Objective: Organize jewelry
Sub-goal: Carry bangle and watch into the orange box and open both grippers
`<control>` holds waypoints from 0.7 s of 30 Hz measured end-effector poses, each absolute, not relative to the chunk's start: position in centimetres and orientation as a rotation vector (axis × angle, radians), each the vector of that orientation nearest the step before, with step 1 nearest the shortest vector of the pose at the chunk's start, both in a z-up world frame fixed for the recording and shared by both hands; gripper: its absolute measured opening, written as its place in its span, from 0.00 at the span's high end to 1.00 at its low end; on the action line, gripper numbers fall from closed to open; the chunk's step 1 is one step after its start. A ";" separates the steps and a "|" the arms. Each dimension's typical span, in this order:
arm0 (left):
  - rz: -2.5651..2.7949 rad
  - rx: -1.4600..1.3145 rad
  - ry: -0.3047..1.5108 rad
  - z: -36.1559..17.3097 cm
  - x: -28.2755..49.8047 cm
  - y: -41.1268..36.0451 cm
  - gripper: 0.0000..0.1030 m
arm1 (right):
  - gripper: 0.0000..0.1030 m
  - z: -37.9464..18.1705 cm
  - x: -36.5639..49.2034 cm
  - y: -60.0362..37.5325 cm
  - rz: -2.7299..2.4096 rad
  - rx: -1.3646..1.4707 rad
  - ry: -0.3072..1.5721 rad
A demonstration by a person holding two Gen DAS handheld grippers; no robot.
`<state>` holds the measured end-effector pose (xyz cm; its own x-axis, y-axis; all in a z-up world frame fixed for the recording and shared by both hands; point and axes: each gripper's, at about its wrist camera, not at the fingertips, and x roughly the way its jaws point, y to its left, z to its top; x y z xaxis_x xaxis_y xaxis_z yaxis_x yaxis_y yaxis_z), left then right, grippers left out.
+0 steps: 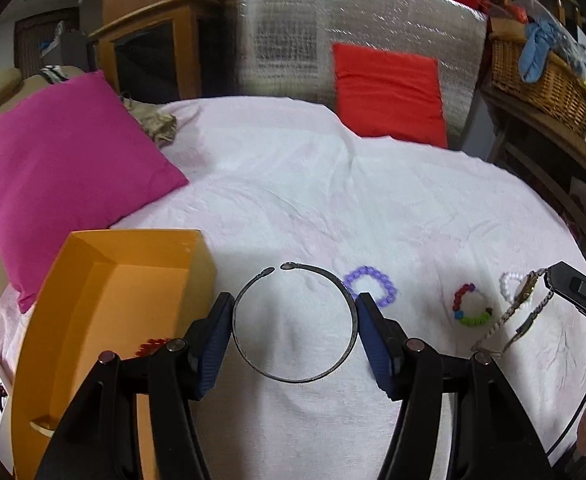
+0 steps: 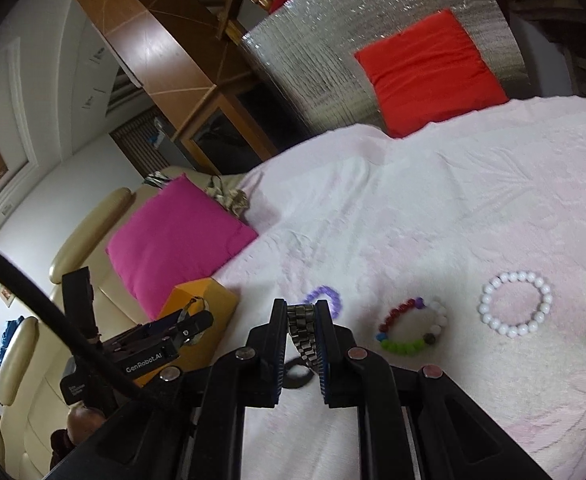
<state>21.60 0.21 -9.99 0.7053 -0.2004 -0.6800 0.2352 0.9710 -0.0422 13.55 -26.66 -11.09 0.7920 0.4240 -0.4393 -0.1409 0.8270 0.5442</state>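
Left wrist view: the left gripper (image 1: 295, 320) fills the bottom centre of the frame, its blue pads spread wide and pressing on either side of a thin dark metal bangle (image 1: 293, 322), an open ring whose gap with two small knobbed ends faces the top of the frame. The bangle is clamped across its width and looks lifted above the pale pink bedspread (image 1: 333, 200). At lower left stands an open orange box (image 1: 105, 308), with something small and red just visible at its inner edge behind the left finger. Right of the bangle, on the bedspread: a purple bead bracelet (image 1: 373, 288), then a multicoloured bead bracelet (image 1: 471, 306), then at the right edge a white bead bracelet (image 1: 509, 282) partly hidden behind a metal wristwatch (image 1: 523, 300). The watch hangs from the right gripper (image 2: 301, 320). Right wrist view: that gripper sits at bottom centre, jaws nearly pressed together on the watch's linked metal band, which dangles below the tips. The purple bracelet peeks out just beyond the fingertips; the multicoloured one lies to its right, the white one further right, well apart. A magenta cushion (image 1: 61, 168) lies at upper left of the bedspread, a red cushion (image 1: 389, 88) at the far edge.
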 end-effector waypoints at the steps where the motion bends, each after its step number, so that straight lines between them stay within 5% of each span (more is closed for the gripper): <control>1: -0.231 0.036 0.742 -9.8 21.6 0.9 0.39 | 0.86 -10.8 13.5 -26.3 0.326 0.512 0.576; 21: 0.153 -0.143 0.858 -12.9 25.1 17.0 0.39 | 0.86 -5.6 21.0 -9.3 0.520 0.391 0.604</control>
